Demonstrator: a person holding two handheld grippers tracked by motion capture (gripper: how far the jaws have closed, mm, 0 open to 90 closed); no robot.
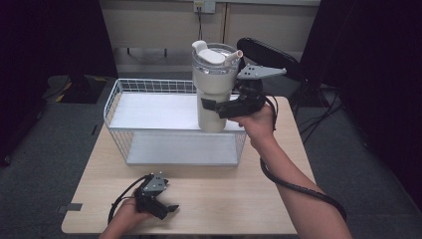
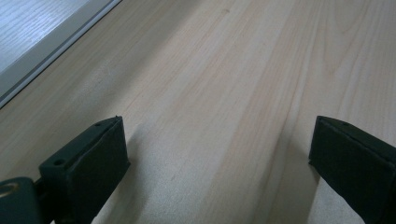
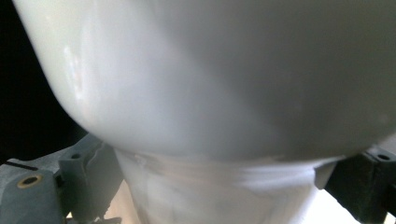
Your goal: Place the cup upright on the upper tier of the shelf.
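One white tumbler (image 1: 215,89), with one lid (image 1: 215,56) and one straw stub (image 1: 234,57). One white wire basket (image 1: 113,102). One wooden table (image 1: 224,199). Two grippers: left gripper (image 1: 168,208) and right gripper (image 1: 211,105). Two hands: left hand (image 1: 125,218), right hand (image 1: 259,125). One dark chair (image 1: 271,56) behind table.

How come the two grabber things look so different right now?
The right gripper is up in the air above the wire basket, while the left gripper sits low over the wooden table. The right gripper is squeezing the white tumbler, while the left gripper is open and holds nothing. Both are black, and a hand holds each.
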